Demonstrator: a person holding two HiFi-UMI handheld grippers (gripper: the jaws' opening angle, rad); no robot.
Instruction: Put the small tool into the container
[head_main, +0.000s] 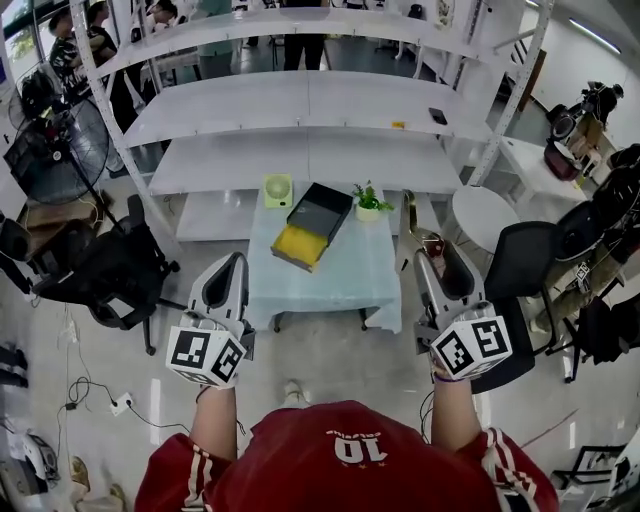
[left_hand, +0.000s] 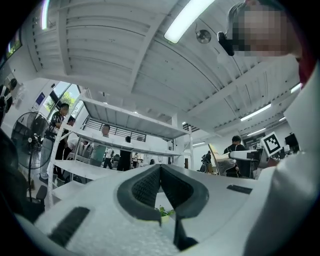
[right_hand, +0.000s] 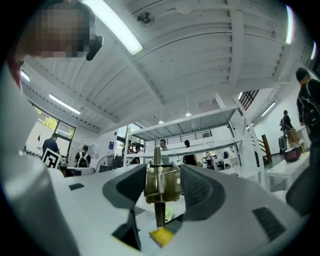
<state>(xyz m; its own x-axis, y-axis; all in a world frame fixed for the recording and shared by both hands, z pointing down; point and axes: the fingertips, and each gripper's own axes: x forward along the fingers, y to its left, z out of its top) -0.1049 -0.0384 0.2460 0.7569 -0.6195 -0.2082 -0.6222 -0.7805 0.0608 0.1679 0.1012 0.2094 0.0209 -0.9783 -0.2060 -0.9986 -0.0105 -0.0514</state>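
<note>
Your left tool (head_main: 229, 268) (left_hand: 160, 169) is clenched on nothing: its 2 pads meet at the tips, and only a bit of the plant (left_hand: 164, 213) shows through the gap below them. You hold it raised in front of you, short of the tabletop's (head_main: 330, 285) near left corner and apart from everything on it.

Your right tool (head_main: 440, 262) (right_hand: 163, 185) is grasping the brass piece (head_main: 432, 244) (right_hand: 160, 189). Its 2 pads press the round body from either side, a coiled spring runs down the piece's face, and a thin blade sticks out past the jaws at both ends. This tool is up in the air off the tabletop's right edge, so the piece is in your grip and not in the box.

The box (head_main: 318, 218) (right_hand: 161, 236) lies near the middle of the tabletop, black, with its yellow part drawn out toward you. In the right gripper view that yellow part sits just under the blade's lower end, well beyond it. A small green fan (head_main: 277, 190) stands left of the box and the plant (head_main: 370, 201) stands to its right. White shelves (head_main: 300, 110) rise behind the tabletop, and a dark chair (head_main: 110, 270) stands to its left.
</note>
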